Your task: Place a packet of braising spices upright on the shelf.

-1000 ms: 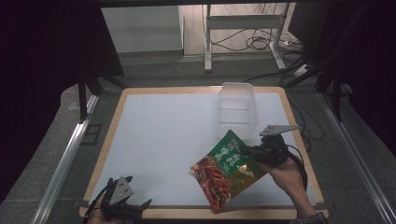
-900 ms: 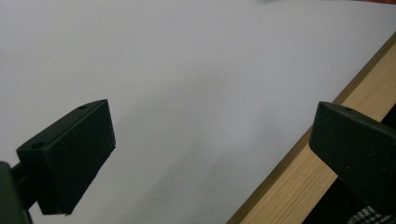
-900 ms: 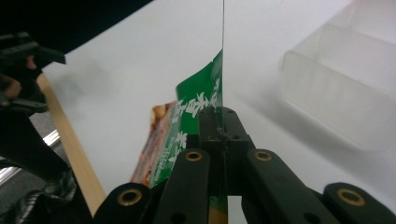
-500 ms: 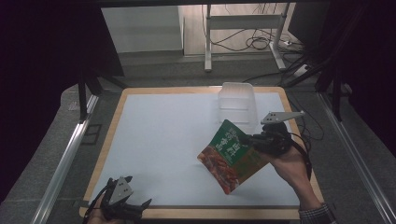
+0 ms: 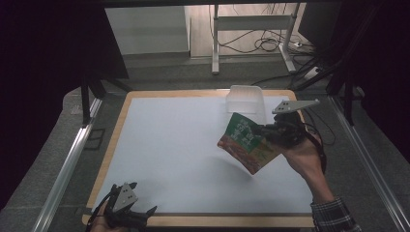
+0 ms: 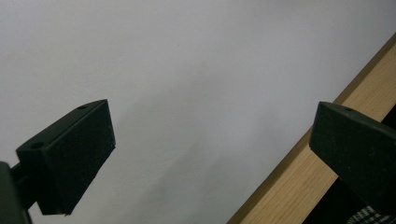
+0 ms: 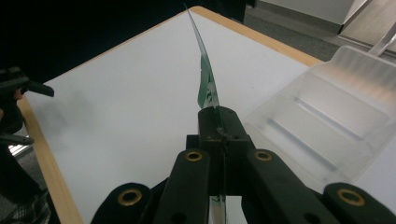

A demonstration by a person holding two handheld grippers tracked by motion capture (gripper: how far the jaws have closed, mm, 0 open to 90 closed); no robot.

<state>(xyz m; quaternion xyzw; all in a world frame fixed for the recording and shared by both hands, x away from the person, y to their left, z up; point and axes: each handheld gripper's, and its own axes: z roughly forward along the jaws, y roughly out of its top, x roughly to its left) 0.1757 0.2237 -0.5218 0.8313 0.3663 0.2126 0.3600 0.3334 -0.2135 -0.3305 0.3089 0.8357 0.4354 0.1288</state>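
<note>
Right gripper [image 5: 263, 131] clenching edge of snack bag [image 5: 246, 141], holding it tilted in air above right part of desk [image 5: 169, 145]. In right gripper view, bag [image 7: 205, 79] showing edge-on, pinched between jaws. Clear tray [image 5: 246, 102] sitting just beyond bag, near far edge. Left gripper [image 5: 140, 215] resting at near left edge of desk, jaws spread wide, grasping nothing.

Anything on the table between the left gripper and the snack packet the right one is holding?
Nothing: in the high view only bare white table lies between the left gripper and the snack packet.
</note>
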